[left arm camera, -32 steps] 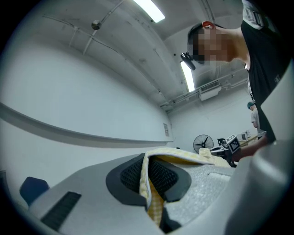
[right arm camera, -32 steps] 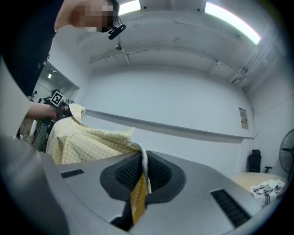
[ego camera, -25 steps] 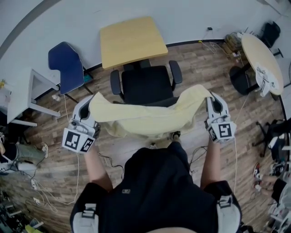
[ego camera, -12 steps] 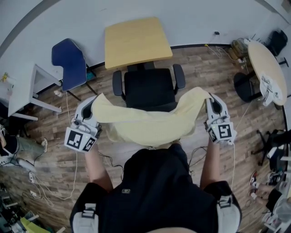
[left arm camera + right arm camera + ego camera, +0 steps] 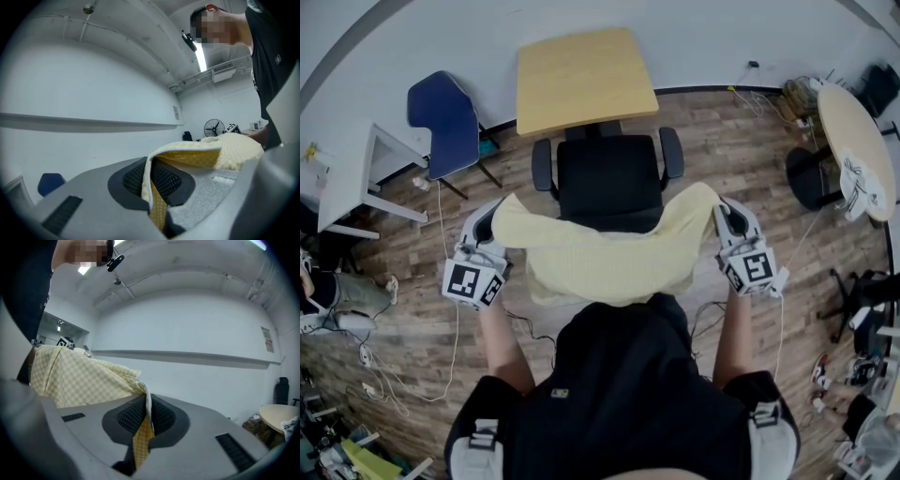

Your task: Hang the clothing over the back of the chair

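The left gripper's [image 5: 152, 185] jaws were pressed together on an edge of the pale yellow checked cloth garment [image 5: 225, 152], with the fabric pinched between the dark ribbed pads. The right gripper's [image 5: 144, 420] jaws were clamped the same way on the opposite end. In the head view the garment hung stretched between the two grippers and sagged in the middle. Its long axis ran left to right across the person's front.

The black padded office chair with armrests [image 5: 609, 178] stood straight ahead, facing the light wooden desk [image 5: 584, 77], so its back was the side nearest the person. The garment's span lay parallel to that back and centred on it, both grippers about equally near. Its far edge overlapped the back from above; whether it touched could not be told. The draping probably called for both grippers to go forward and down together.
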